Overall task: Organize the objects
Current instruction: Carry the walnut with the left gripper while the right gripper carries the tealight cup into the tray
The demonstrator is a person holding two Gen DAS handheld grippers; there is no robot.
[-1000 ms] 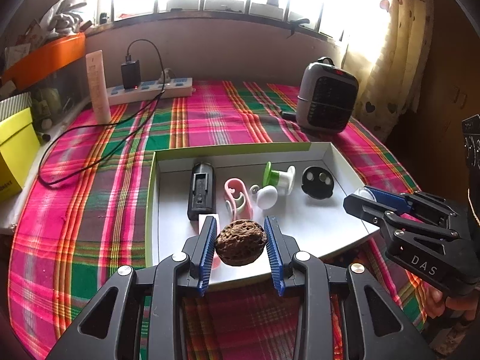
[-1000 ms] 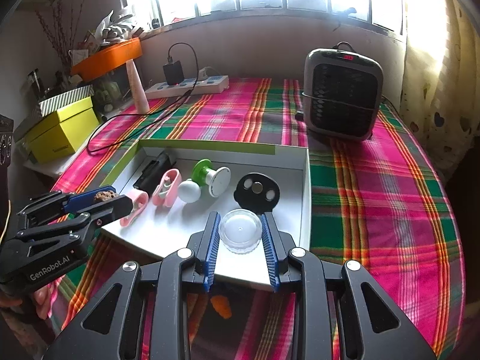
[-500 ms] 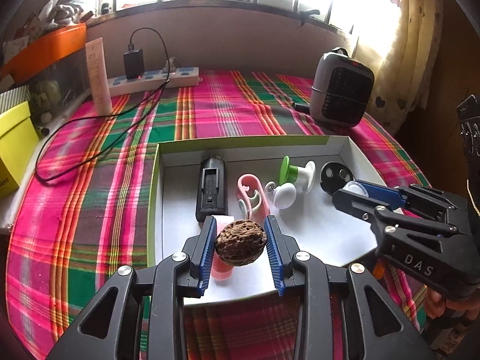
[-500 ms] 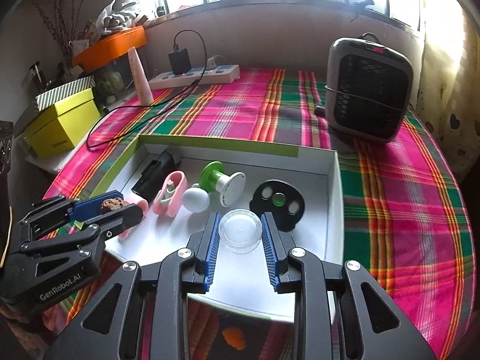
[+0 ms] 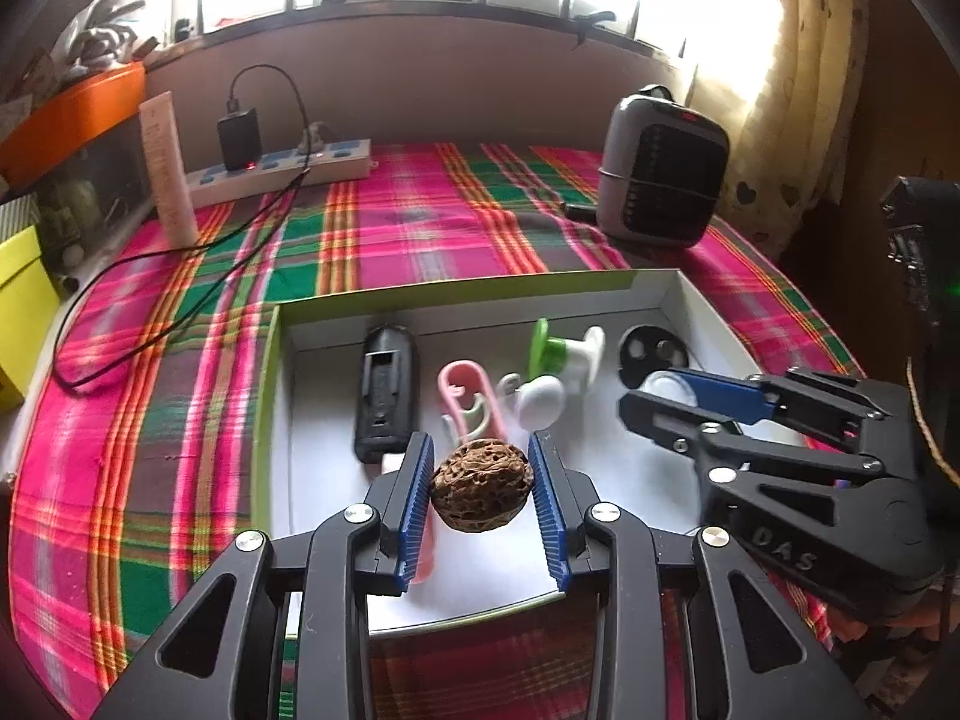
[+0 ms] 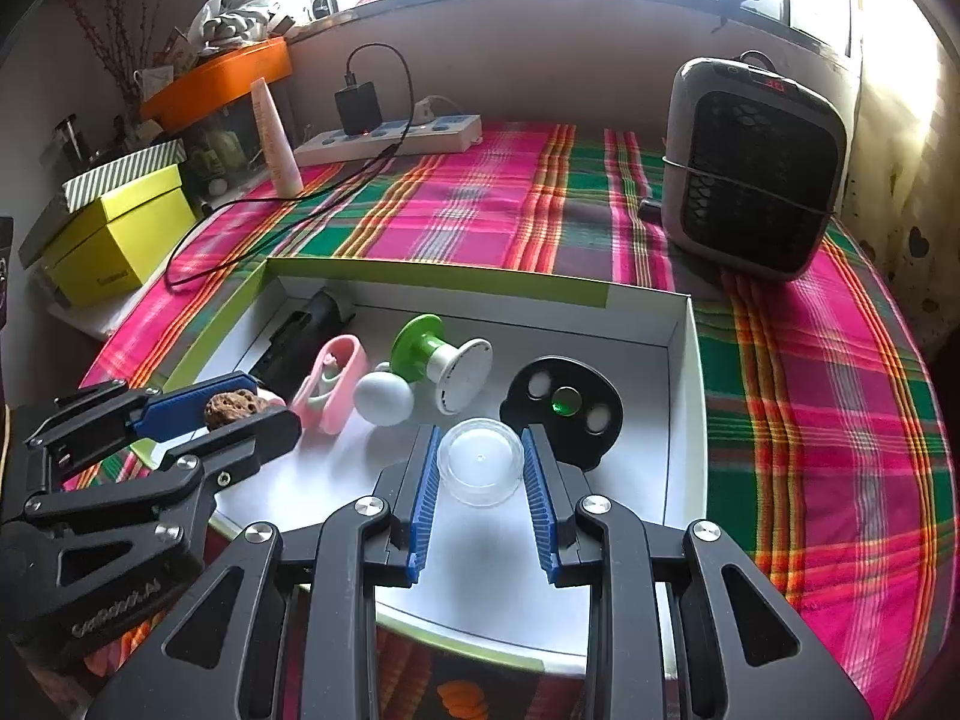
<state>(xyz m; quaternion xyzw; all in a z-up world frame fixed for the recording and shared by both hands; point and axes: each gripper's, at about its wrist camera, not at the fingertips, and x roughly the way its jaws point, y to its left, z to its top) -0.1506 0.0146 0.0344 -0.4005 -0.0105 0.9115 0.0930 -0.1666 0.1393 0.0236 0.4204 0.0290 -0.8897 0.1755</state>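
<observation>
Left wrist view: your left gripper [image 5: 482,487] clamps a brown, pitted, wrinkled walnut [image 5: 482,495] above the tray's [image 5: 708,306] near edge. Your right gripper [image 6: 478,468] grasps a clear round lid [image 6: 478,461].

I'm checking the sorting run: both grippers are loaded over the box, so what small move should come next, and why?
Probably lower the left gripper a little and set the walnut on the bare white floor of the box. It hangs clamped above the near end, close to the pink clip. The right gripper holds the clear lid clear of it.
</observation>
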